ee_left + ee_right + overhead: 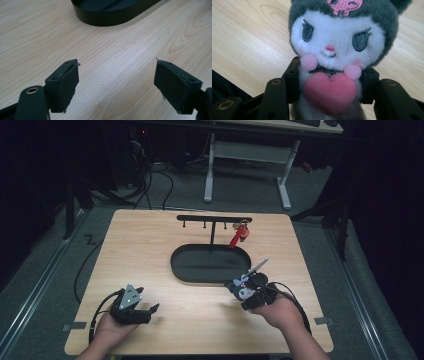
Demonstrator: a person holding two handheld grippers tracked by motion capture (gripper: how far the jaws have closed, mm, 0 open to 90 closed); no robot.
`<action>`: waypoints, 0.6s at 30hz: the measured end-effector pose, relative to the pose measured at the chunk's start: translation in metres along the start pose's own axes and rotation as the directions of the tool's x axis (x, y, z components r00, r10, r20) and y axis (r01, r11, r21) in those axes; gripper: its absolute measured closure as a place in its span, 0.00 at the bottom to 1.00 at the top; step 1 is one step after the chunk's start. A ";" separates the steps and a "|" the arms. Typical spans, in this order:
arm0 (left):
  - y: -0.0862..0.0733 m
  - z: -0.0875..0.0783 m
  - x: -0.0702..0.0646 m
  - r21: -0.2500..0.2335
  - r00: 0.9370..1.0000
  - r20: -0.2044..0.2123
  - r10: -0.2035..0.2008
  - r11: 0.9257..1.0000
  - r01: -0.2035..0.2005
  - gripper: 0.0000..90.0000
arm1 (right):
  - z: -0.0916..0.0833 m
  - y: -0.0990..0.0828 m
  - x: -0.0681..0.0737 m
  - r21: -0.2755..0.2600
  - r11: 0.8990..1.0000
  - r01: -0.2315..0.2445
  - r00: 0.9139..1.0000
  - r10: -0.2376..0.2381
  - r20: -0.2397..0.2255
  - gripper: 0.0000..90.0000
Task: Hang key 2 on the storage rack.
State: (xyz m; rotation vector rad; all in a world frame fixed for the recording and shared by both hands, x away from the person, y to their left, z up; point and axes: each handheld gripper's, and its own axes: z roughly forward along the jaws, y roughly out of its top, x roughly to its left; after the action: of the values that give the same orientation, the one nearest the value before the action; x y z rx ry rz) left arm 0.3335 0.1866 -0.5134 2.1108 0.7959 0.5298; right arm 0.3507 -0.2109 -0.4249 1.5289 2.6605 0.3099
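A small plush toy (337, 42) with a grey hood, a white face and a pink heart sits between the jaws of my right gripper (333, 68), which is shut on its body. In the high view the right gripper (241, 291) holds the plush toy (243, 281) just above the table, by the near right end of the black oval tray (175, 262). A silvery strap (259, 265) sticks up from the toy. At the near left, my left gripper (147, 301) rests low over the wood, and in its own view the left gripper (116, 80) stands open with nothing between its pads.
Behind the tray stands a black rack (214, 218) with several hooks; a red and orange keychain (237, 236) hangs at its right end. The tray's rim (110, 15) lies ahead of the left gripper. Beyond the wooden table is a dark floor with cables and a desk frame.
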 end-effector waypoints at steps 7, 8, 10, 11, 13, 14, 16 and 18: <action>0.001 0.001 0.000 -0.001 1.000 0.004 0.001 1.000 -0.001 0.23 | -0.014 0.009 -0.002 -0.010 1.000 -0.026 1.000 0.026 -0.008 0.55; 0.001 0.001 0.000 -0.001 1.000 0.005 0.003 1.000 -0.003 0.23 | -0.016 0.010 -0.003 -0.012 1.000 -0.016 1.000 0.016 -0.007 0.55; 0.001 0.001 -0.001 -0.002 1.000 0.006 0.003 1.000 -0.003 0.23 | -0.020 0.014 -0.004 -0.016 1.000 -0.021 1.000 0.021 -0.013 0.55; 0.001 0.000 -0.001 -0.004 1.000 0.005 0.003 1.000 -0.003 0.23 | -0.022 0.015 -0.005 -0.019 1.000 -0.020 1.000 0.019 -0.013 0.55; 0.001 0.000 -0.001 -0.006 1.000 0.004 0.002 1.000 -0.002 0.23 | -0.025 0.019 -0.006 -0.019 1.000 -0.024 1.000 0.023 -0.017 0.55; 0.001 0.000 -0.001 -0.004 1.000 0.004 0.002 1.000 -0.002 0.23 | -0.027 0.021 -0.007 -0.022 0.999 -0.027 0.999 0.027 -0.017 0.55; 0.000 -0.001 0.000 0.000 1.000 0.006 0.000 1.000 0.000 0.23 | -0.029 0.025 -0.008 -0.020 0.999 -0.031 0.999 0.031 -0.024 0.55; -0.001 -0.001 0.001 0.006 1.000 0.011 -0.009 1.000 0.009 0.23 | -0.032 0.028 -0.009 -0.025 0.999 -0.025 0.999 0.024 -0.034 0.55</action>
State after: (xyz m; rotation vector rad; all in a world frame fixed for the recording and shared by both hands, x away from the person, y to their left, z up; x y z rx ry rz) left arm 0.3329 0.1887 -0.5135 2.1130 0.8009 0.5113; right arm 0.3744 -0.2092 -0.3885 1.5635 2.6543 0.3729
